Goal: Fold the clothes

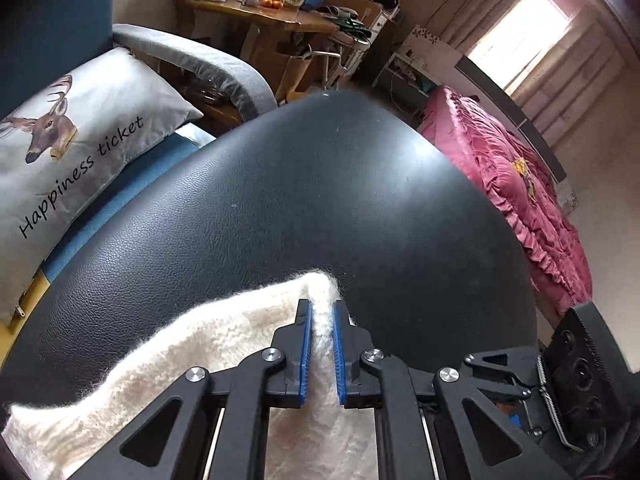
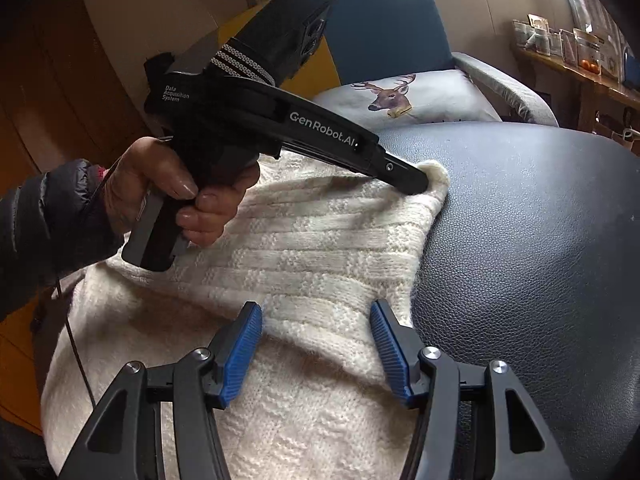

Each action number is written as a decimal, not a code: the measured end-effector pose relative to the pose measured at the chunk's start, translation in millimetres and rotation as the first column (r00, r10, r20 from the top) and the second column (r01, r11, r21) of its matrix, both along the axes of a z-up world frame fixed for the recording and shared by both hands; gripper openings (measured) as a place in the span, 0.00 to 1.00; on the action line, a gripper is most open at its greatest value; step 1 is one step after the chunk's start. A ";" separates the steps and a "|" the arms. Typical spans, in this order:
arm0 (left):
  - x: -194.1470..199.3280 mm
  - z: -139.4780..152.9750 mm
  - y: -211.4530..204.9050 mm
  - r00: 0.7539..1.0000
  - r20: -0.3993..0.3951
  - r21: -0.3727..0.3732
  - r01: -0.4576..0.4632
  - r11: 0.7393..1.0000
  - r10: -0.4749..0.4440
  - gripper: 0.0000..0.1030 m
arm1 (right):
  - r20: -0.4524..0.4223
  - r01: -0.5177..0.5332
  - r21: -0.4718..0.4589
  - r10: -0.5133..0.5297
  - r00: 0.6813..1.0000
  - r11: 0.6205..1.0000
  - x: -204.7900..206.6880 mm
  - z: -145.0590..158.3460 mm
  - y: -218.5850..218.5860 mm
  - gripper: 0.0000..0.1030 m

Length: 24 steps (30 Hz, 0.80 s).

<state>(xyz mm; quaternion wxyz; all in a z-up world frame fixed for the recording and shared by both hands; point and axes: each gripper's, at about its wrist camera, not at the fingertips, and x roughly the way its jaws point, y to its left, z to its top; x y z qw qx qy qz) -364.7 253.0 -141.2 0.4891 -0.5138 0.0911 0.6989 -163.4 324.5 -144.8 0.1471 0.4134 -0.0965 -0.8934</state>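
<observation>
Cream knitted sweater [image 2: 304, 240] lies rumpled, corner pinched by left claw [image 1: 322, 312]; right claw [image 2: 316, 320] spread.

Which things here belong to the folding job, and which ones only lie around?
Job:
- white sweater
- left gripper, shut on a sweater corner
- right gripper, open over the sweater
- black leather top under it

Lying about:
- deer cushion
- blue armchair
- pink bedspread
- cluttered wooden table
</observation>
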 end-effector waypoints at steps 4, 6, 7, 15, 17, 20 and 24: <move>5.7 -3.1 -6.9 0.999 -0.008 0.046 -0.041 0.998 0.042 0.10 | 0.004 -0.002 0.069 0.002 1.000 0.998 -0.1 0.0 -8.5 0.57; 5.6 -0.2 -14.3 0.997 0.000 0.046 -0.077 0.996 0.077 0.14 | 0.005 -0.004 0.085 0.003 1.000 0.996 0.0 -0.3 -10.1 0.57; 4.7 3.2 -19.7 0.995 0.006 0.051 -0.100 0.994 0.099 0.15 | 0.006 -0.005 0.089 0.004 1.000 0.996 0.0 -0.4 -10.5 0.58; 23.7 37.4 -132.6 0.912 0.002 0.151 -0.407 0.901 0.411 0.21 | 0.002 0.005 0.094 -0.005 1.000 0.996 4.5 2.7 -10.9 0.57; 37.9 33.6 -168.1 0.876 -0.009 0.121 -0.478 0.870 0.482 0.21 | 0.000 0.029 0.093 -0.029 1.000 0.995 4.9 10.7 -7.4 0.57; 61.0 26.8 -213.7 0.838 -0.023 0.086 -0.542 0.836 0.546 0.21 | -0.028 0.044 0.056 -0.042 0.999 0.997 2.3 32.4 -10.6 0.57; 82.7 16.6 -263.8 0.788 -0.037 0.057 -0.612 0.789 0.614 0.30 | -0.008 -0.009 0.123 0.010 1.000 0.992 -22.5 37.8 -46.8 0.57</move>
